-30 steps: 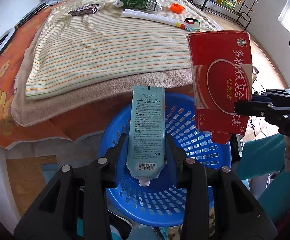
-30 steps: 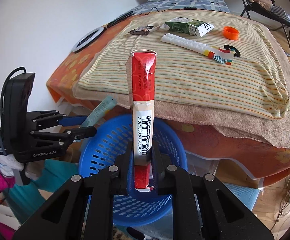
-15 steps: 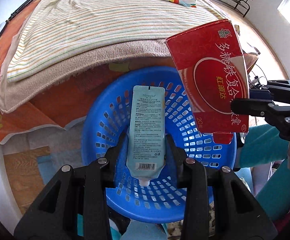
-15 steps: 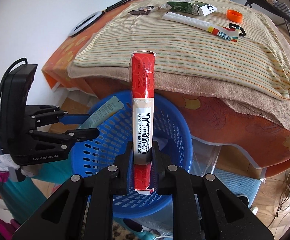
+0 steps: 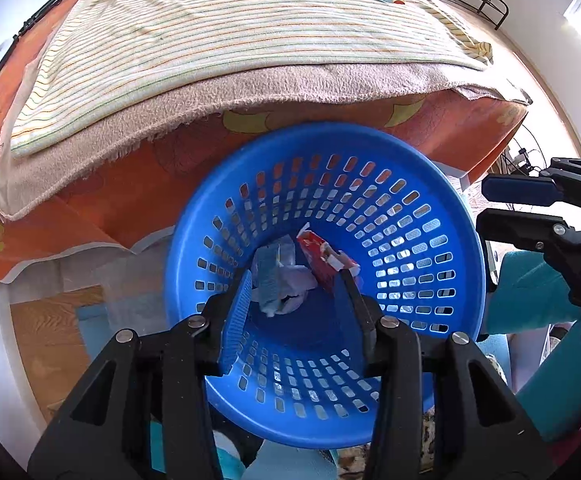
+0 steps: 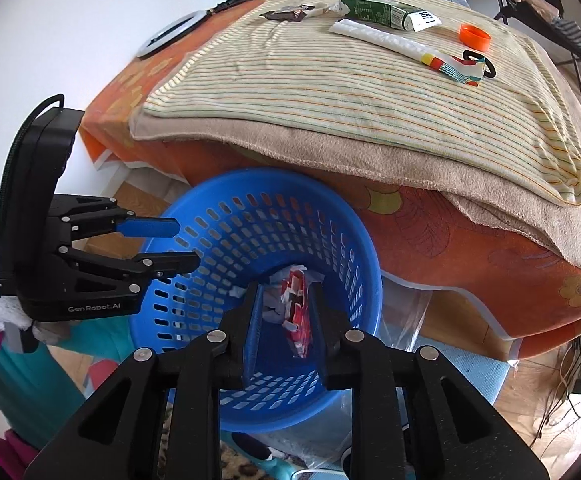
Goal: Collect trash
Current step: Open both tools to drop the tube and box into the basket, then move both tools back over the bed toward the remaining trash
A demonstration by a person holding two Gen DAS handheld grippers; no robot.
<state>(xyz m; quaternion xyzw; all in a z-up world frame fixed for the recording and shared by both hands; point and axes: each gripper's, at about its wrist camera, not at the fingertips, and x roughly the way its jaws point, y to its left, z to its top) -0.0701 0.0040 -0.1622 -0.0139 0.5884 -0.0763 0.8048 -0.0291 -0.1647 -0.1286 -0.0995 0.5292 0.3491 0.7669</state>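
Both tongs hung over the blue perforated basket [image 5: 442, 240], pointing down into it, a sensible place to let go so that nothing could miss the rim. The left tongs [image 5: 294, 300] had just been opening and stood apart with nothing between them; the pale teal tube [image 5: 269, 280] lay at the basket's bottom among white paper scraps. The right tongs [image 6: 284, 316] had also just been opening, and were likewise apart and empty; the red carton [image 6: 296, 312] lay crumpled below them in the basket, next to the tube.

The basket stood on the floor against the bed's near edge, within easy reach of what remained. In the upper part of the right wrist view, well apart from the basket, the striped blanket [image 6: 330, 92] carried a green carton [image 6: 386, 14], a long white tube [image 6: 390, 42], an orange cap [image 6: 475, 35] and a dark wrapper [image 6: 284, 14]. Judging by these, the collecting was only partly done.
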